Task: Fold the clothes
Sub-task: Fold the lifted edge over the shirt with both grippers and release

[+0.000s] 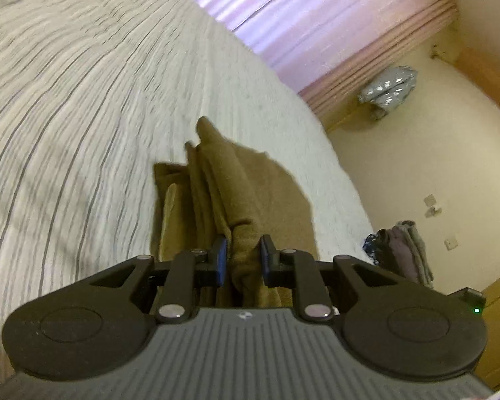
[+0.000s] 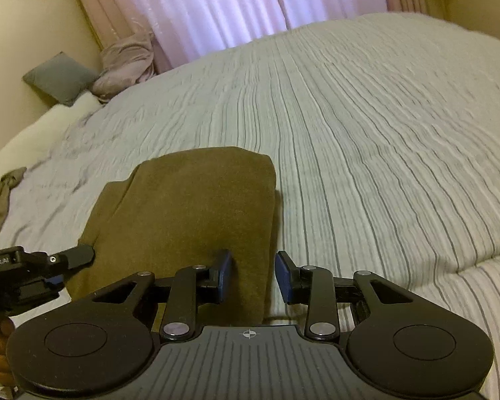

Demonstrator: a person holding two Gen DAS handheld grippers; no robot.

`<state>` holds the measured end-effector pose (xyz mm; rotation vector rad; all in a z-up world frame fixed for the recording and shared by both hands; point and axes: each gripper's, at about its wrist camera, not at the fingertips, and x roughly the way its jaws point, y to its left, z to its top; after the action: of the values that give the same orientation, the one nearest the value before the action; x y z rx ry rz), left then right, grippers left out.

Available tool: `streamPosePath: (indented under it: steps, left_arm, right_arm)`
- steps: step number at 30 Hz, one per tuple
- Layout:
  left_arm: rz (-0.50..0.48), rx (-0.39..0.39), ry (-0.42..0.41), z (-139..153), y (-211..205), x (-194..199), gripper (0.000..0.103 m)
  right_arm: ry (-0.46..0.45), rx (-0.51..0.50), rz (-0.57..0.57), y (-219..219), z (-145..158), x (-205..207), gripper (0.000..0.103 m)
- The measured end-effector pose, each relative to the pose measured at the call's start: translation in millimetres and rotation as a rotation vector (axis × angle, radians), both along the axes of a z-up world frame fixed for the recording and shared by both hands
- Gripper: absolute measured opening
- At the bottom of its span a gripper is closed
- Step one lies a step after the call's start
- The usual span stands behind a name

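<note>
Fingers: left gripper (image 1: 243,260) pinching brown garment (image 1: 223,180); right gripper (image 2: 253,275) parted, straddling garment edge. Risk: one-sided pull undoes fold.

Olive-brown garment (image 2: 183,206), folded into a thick rectangle, lying on striped bed (image 2: 366,133), near edge bunched upward.

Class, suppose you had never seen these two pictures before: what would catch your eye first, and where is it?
First the olive-brown garment, dark against the pale striped bedspread and lying at its near edge. In the left wrist view the left gripper pinches a bunched ridge of that cloth; in the right wrist view the right gripper has its jaws apart over the cloth's right edge. Behind the bed hang bright pinkish curtains.
</note>
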<state>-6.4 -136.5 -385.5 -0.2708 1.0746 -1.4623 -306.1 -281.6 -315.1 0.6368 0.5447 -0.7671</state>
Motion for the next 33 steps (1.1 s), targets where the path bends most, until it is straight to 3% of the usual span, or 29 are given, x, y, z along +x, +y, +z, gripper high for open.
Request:
streamPosePath:
  steps: [2,6,9,12,18,23,25,26,27,31,33]
  left_arm:
    - [0.002,-0.013,-0.008,2,-1,1,0.016]
    - [0.03,0.053,0.007,-19,-1,8,0.017]
    - [0.056,0.083,0.04,-32,3,9,0.022]
    - [0.094,0.079,0.079,-27,12,10,0.03]
    - [0.099,0.066,0.104,-13,54,-2,0.039]
    - [0.057,0.093,0.07,-18,90,-21,0.044]
    - [0.078,0.105,0.049,-21,95,-25,0.044]
    - [0.088,0.111,0.039,-22,98,-27,0.043]
    - [0.098,0.109,0.038,-23,100,-28,0.042]
    - [0.098,0.096,0.065,-28,101,-29,0.034]
    - [0.09,0.093,0.083,-30,99,-30,0.01]
  right_arm:
    - [-0.002,-0.004,0.003,2,-1,2,0.034]
    - [0.007,-0.019,0.018,0,-7,6,0.034]
    - [-0.004,-0.026,0.018,-2,-9,2,0.034]
    - [-0.042,-0.019,0.005,-4,-8,-9,0.035]
    - [-0.16,0.04,-0.026,9,3,-64,0.035]
    - [-0.186,0.087,-0.003,38,4,-92,0.036]
    - [-0.207,0.1,-0.001,45,4,-97,0.045]
    - [-0.218,0.102,-0.003,48,6,-99,0.062]
    - [-0.23,0.1,-0.006,51,7,-100,0.065]
    - [-0.235,0.087,0.041,62,9,-95,0.065]
    - [-0.229,0.102,0.056,64,2,-88,0.063]
